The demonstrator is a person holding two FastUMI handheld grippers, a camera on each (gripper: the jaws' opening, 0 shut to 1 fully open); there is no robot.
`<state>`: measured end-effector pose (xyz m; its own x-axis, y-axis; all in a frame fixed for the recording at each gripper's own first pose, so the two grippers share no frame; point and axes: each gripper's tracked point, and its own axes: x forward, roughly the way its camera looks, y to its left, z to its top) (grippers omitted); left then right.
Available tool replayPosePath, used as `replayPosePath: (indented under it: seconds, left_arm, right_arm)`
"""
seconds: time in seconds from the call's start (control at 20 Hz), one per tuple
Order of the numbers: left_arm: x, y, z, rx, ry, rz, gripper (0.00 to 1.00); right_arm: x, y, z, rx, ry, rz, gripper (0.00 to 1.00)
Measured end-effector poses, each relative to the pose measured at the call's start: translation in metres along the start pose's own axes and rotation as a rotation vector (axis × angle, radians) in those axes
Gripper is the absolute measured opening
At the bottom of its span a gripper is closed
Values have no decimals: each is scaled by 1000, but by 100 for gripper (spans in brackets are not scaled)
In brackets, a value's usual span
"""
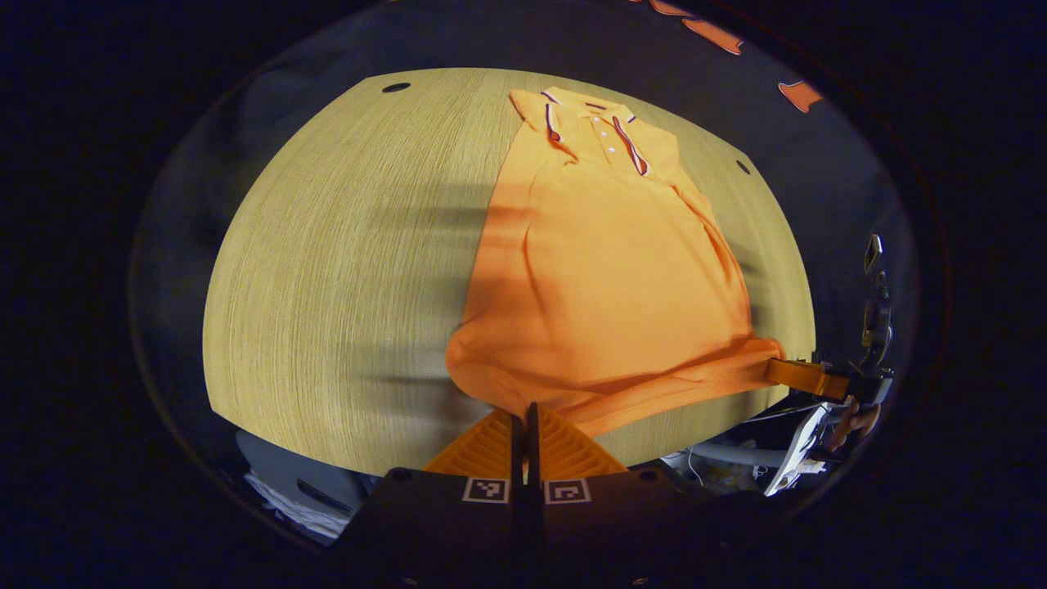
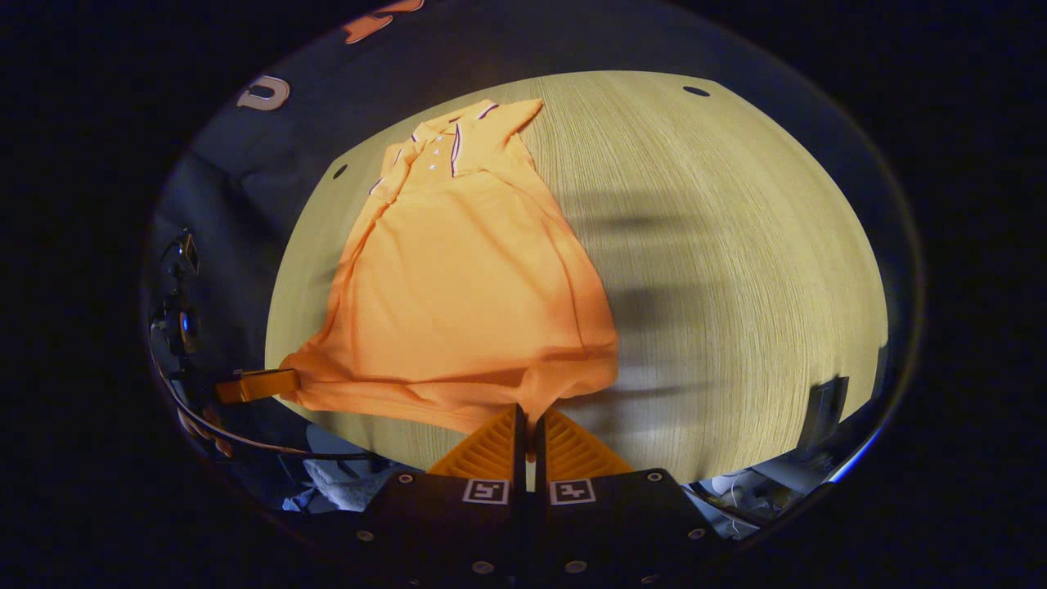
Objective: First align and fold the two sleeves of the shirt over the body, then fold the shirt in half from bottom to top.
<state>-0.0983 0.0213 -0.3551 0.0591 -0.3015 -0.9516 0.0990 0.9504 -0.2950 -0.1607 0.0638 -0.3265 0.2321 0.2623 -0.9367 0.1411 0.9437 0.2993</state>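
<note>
I see the table (image 1: 327,270), pale wood grain, carrying the orange shirt (image 1: 605,270), collar toward the far edge, sleeves folded in, hem at the near edge. My left hand-held gripper (image 1: 524,421) pinches one hem corner, fingers closed together on the fabric; my right hand-held gripper (image 2: 526,425) clamps the other corner likewise.

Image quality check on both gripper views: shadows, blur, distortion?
Left gripper view: fisheye bows the table edge; soft dark shadow bands lie across the wood and the shirt's near side; focus looks sharp. Right gripper view: same bowing, shadow bands right of the shirt, surroundings dim, no glare.
</note>
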Motion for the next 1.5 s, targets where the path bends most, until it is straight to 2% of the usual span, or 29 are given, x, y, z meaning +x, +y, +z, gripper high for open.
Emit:
replayPosePath:
  seconds: [0.4,0.6,0.75,1.2,1.5]
  left_arm:
    - [-40,-16,73,56,-131,-61,1]
    - [-48,-18,104,86,-149,-77,1]
    - [-47,-23,124,82,-131,-93,1]
    - [-28,-33,216,68,-120,-50,1]
    - [-15,-28,272,51,-106,-29,1]
  right_arm:
    - [-30,10,53,2,-108,13,4]
    - [-43,14,83,-12,-153,10,4]
    - [-42,22,105,-21,-153,42,4]
    - [-20,22,201,-65,-128,91,4]
    - [-6,24,248,-67,-97,118,4]
